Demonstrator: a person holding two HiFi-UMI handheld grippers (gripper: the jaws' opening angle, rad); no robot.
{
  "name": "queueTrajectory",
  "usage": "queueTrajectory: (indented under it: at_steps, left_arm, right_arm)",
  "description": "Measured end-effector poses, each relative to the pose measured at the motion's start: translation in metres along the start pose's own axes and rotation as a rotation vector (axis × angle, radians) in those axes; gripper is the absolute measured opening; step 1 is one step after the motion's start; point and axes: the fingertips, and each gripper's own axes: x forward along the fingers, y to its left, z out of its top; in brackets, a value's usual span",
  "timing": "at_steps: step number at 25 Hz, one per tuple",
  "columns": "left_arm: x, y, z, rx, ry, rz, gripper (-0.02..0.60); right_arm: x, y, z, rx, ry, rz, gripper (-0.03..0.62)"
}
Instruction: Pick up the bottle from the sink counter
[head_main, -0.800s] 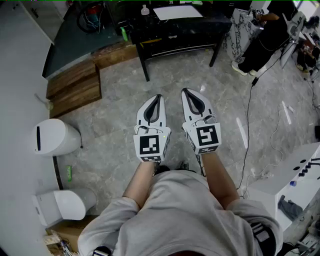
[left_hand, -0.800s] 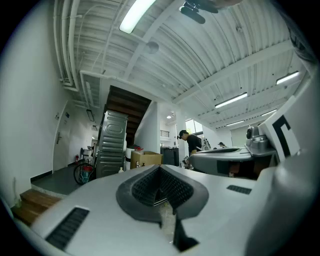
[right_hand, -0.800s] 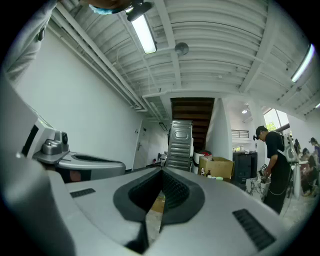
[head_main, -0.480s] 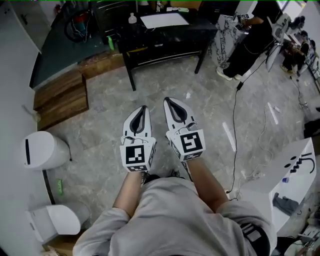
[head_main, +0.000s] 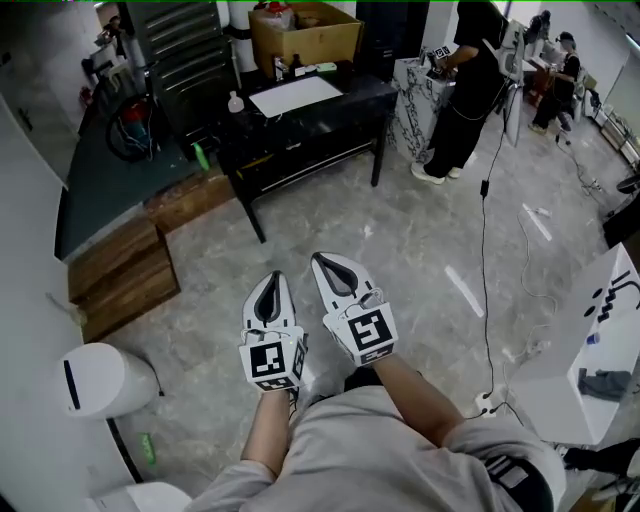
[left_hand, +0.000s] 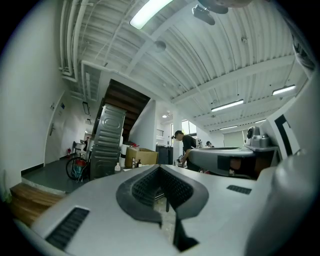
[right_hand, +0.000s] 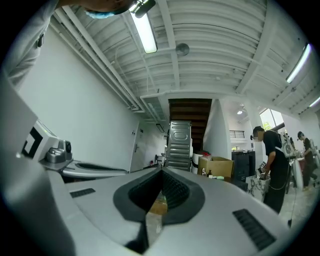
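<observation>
Both grippers are held side by side over the grey stone floor, apart from any bottle. My left gripper (head_main: 269, 277) is shut with nothing in it, and my right gripper (head_main: 318, 258) is shut and empty too. A small white pump bottle (head_main: 235, 102) stands on the left end of a black table (head_main: 340, 115) far ahead; the left gripper view shows this bottle (left_hand: 118, 167) small in the distance. In the left gripper view my left gripper (left_hand: 160, 168) has its jaws together, and in the right gripper view my right gripper (right_hand: 162, 171) does as well. No sink shows.
On the black table lie a white sheet (head_main: 295, 95) and a cardboard box (head_main: 305, 35). A person in black (head_main: 470, 80) stands at its right end. Wooden steps (head_main: 120, 275) and a white bin (head_main: 100, 380) are at the left. A cable (head_main: 485, 250) crosses the floor; a white counter (head_main: 585, 350) is at the right.
The head view has swung up and forward, so the black table and the person show further down the picture. Both grippers sit lower in the frame and stay shut.
</observation>
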Motion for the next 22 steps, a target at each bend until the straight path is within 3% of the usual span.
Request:
queueTrajectory:
  at_steps: [8, 17, 22]
  left_arm:
    - [0.025, 0.015, -0.002, 0.007, -0.009, -0.033, 0.012]
    - [0.083, 0.091, -0.011, 0.021, 0.004, 0.074, 0.012]
    - [0.142, 0.136, -0.027, -0.005, 0.049, 0.111, 0.012]
  right_arm:
    - [0.035, -0.011, -0.007, -0.001, 0.010, 0.003, 0.008]
    - [0.131, -0.015, -0.043, 0.032, 0.030, 0.132, 0.008]
    - [0.206, -0.047, -0.061, 0.051, 0.062, 0.142, 0.008]
